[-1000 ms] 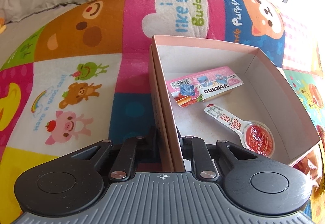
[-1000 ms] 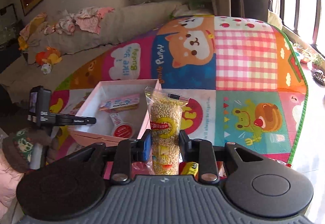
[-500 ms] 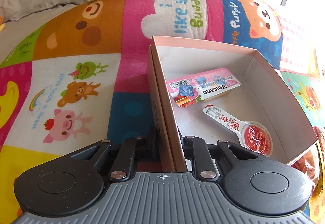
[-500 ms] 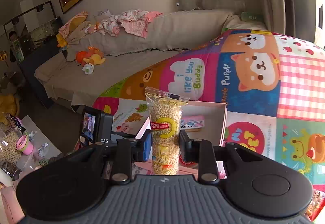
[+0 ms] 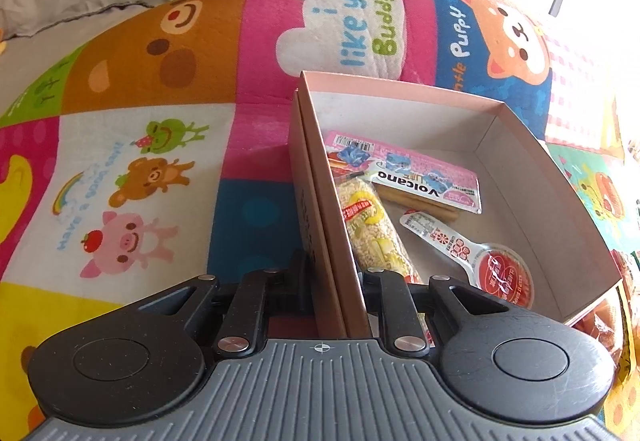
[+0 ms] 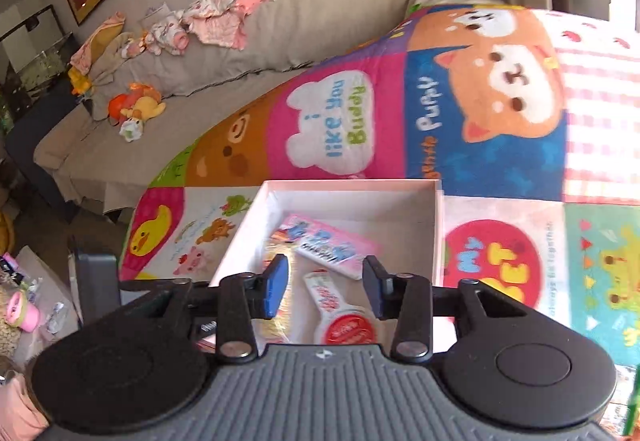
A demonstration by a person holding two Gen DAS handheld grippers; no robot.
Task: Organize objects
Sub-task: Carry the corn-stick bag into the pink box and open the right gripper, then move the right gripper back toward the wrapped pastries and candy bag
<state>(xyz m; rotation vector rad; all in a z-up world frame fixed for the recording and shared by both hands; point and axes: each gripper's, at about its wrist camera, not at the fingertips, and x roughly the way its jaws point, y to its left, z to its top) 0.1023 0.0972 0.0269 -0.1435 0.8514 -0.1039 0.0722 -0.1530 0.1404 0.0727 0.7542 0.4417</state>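
A: Left wrist view had the left gripper (image 5: 334, 295) low at centre, its fingers closed on the near wall of the box (image 5: 532, 177). What lay inside?

B: Three things. The grain bag (image 5: 374, 229) lay along the left wall, near the middle of the frame. The pink wafer pack (image 5: 416, 177) lay above it, and the bag's top end appeared to overlap that pack. The red jelly cup (image 5: 496, 273) sat to the lower right, apart from the bag.

A: And the right gripper (image 6: 326, 287)?

B: In the right wrist view it hovered over the box (image 6: 352, 187) at lower centre, jaws wide apart, nothing between them. The jelly cup (image 6: 348, 325) and wafer pack (image 6: 332, 245) showed through the gap. The view was blurred, so finer detail was lost.

A: So which step was it?

B: Judging by the bag in the box and the empty jaws, the drop-off looked done. More snack packs (image 5: 604, 321) showed just past the box's right corner, at the right edge of the left view.

A: The next move?

B: Likely a reach by the right gripper to those packs, with the left one bracing the box. Crinkly wrappers would want a centred pinch, or they might slip.
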